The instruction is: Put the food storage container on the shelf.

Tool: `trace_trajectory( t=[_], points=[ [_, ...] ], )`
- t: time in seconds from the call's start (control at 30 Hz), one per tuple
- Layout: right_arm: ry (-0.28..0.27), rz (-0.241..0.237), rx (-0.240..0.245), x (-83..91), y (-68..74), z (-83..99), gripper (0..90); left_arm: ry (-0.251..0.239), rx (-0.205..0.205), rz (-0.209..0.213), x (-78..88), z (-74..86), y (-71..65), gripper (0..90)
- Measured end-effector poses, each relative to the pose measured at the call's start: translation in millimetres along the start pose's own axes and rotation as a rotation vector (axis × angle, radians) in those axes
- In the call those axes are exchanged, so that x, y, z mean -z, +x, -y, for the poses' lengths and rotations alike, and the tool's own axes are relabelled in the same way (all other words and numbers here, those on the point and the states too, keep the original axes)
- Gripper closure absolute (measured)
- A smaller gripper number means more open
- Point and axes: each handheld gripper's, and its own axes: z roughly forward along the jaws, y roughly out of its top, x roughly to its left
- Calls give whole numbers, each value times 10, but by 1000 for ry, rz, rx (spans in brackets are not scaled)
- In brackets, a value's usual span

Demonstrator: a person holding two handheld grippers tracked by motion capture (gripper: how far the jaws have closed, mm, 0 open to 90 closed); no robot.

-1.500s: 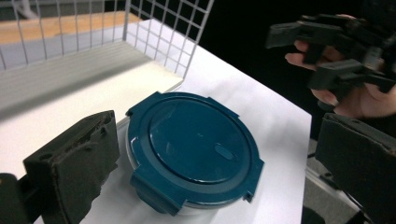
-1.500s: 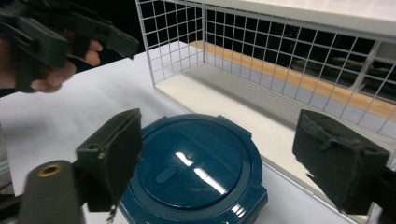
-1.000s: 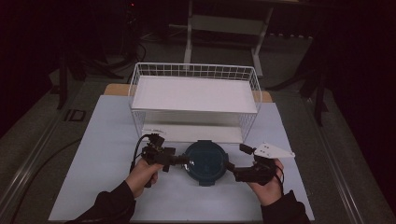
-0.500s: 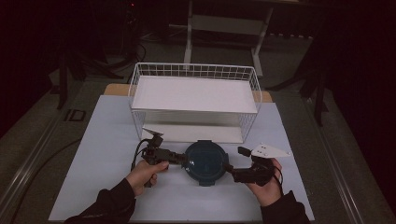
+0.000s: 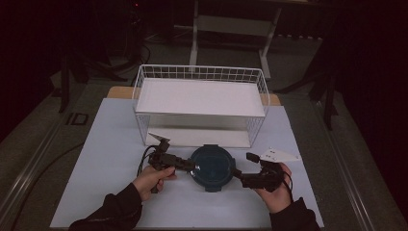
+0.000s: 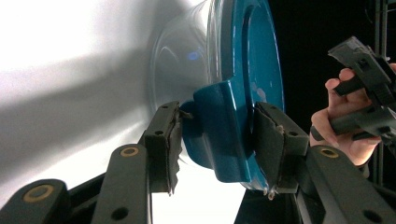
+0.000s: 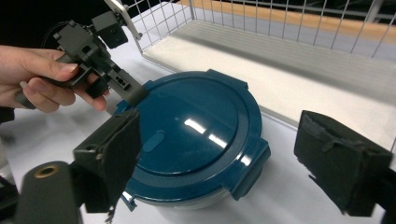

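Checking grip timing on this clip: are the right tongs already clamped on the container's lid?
No. In the right gripper view the right tongs stand wide open, both pads clear of the blue lid between them.

One readable mark: "ID" in pale block letters on the dark floor, left of the table, mid-left of the high view. No text or brand legible elsewhere, incl. the blue lid and both gripper views.

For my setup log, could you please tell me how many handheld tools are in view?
2. The left tool, jaws just closing, clamps a clip at the blue lid's left; the right tool, jaws closing slightly, stands open at its right.
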Motion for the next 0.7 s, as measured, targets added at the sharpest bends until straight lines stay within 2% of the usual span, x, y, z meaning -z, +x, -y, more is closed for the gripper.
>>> trace_trajectory(
  t=[0.13, 0.17, 0.2, 0.23, 0.27, 0.3, 0.4, 0.53, 0.6, 0.7],
  points=[
    [41, -25, -127, -37, -124, 38, 207, -7, -45, -11, 9, 34, -55, 536],
    [41, -25, -127, -37, -124, 38, 207, -7, -45, -11, 9, 34, -55, 537],
    [52, -36, -146, -47, -145, 48, 214, -10, -76, -21, 19, 57, -93, 537],
    [80, -50, -200, -80, -200, 76, 249, -8, -89, -26, 23, 65, -101, 542],
    [91, -62, -220, -94, -221, 87, 273, -16, -94, -21, 21, 74, -112, 546],
    [105, -65, -236, -107, -242, 99, 288, -20, -115, -27, 24, 89, -133, 547],
    [143, -110, -322, -159, -331, 154, 368, -27, -153, -31, 32, 126, -167, 554],
    [173, -152, -390, -195, -399, 209, 436, -25, -200, -31, 51, 174, -201, 563],
    [188, -165, -402, -204, -413, 226, 452, -22, -228, -31, 58, 197, -219, 567],
    [210, -193, -411, -217, -410, 245, 480, -26, -247, -27, 65, 218, -222, 571]
  ],
)
